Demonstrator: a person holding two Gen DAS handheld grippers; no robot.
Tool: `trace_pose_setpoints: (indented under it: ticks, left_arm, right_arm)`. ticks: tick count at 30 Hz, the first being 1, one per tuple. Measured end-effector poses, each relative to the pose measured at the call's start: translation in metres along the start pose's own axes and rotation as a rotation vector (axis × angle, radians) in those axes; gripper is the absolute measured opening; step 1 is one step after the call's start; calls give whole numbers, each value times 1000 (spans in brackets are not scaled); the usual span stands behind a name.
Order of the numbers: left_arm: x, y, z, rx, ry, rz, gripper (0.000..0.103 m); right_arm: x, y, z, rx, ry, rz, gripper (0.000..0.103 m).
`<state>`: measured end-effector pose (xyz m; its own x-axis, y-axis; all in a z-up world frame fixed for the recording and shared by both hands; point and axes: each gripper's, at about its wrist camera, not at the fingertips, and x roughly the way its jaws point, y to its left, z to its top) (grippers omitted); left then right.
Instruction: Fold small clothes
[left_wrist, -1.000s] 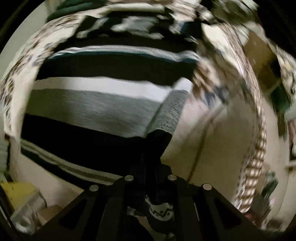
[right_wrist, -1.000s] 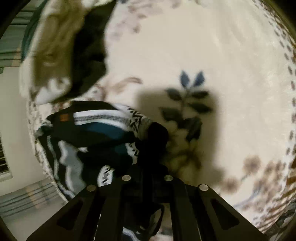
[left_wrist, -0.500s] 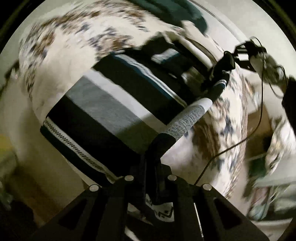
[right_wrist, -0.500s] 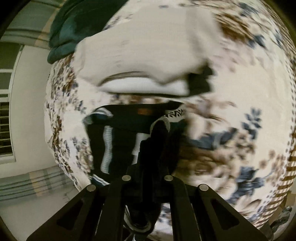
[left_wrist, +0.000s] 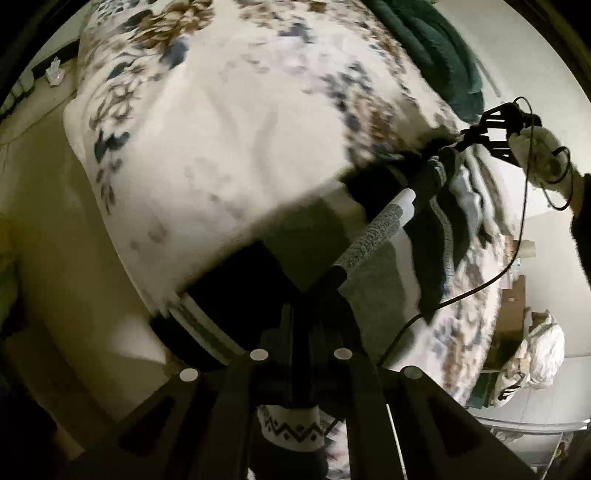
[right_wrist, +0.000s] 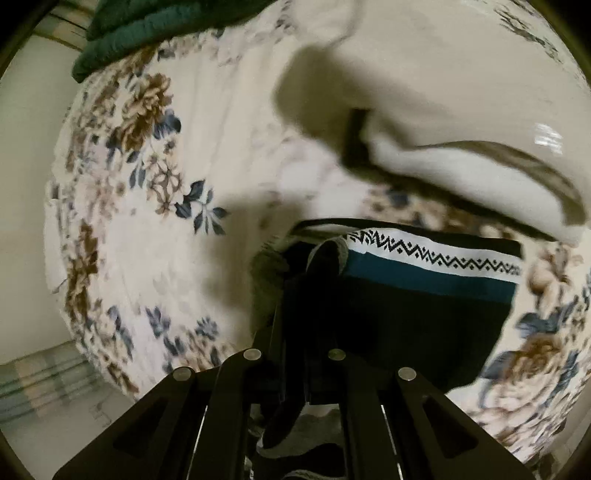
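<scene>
cream bedspread printed with brown and blue flowers (left_wrist: 229, 155) covers the bed, its edge dropping toward a pale floor, with plain light walls around. a dark green folded blanket (right_wrist: 147, 33) lies at the far end of the bed, and a cream-white garment with a dark trim (right_wrist: 461, 162) sits bunched just beyond the work. a black cable (left_wrist: 491, 273) trails across the bedspread. the black, grey, white and teal striped knit sweater (left_wrist: 384, 295) is stretched in the air above the bedspread between both tools. the left gripper (left_wrist: 314, 291) is clamped tight on one dark edge of it; the right gripper (right_wrist: 325, 266), held by a white-gloved hand (left_wrist: 539, 147), pinches the other end near the zigzag band.
</scene>
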<state>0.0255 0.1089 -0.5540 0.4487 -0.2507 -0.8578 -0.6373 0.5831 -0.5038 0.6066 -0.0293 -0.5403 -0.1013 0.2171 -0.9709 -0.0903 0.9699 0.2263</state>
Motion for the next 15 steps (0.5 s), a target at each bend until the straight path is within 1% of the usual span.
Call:
trace_pose_setpoints:
  ticks: [3,4,6,7,8,9,10,12,14,15]
  left_arm:
    - [18,20,15,8,33,10,5]
    - [25,26,19,8,57,3,7]
    - [33,36,24,0,99,19,9]
    - [35,43,26,-20,121,-1,10]
    - [34,46,26,-30,127,-10,11]
    - [31,49,26,-37,130,-7,12]
    - [28,50,26,-34,130,-7,13]
    - [21,50,27,-23,132,20,14]
    - [13,50,27,-14,137,38,14]
    - [8,49,27,-13,137,48,15]
  right_arm:
    - [27,20,7,-3,10,-61,6]
    - [34,23,9,-3,23,-70,7]
    - [42,27,11,-13,48,-71,10]
    - [42,26,9,-12,57,-57,22]
    - [41,25,6,-10,64,-38,45]
    - [37,23,0,-12,67,-9,56]
    - [32,21,-6,-21,63,1,68]
    - [17,15,-27,-52,49,12,71]
    - [3,4,-55,-77,42,35,81]
    - [-4,-4,-72,-86,44,52,83]
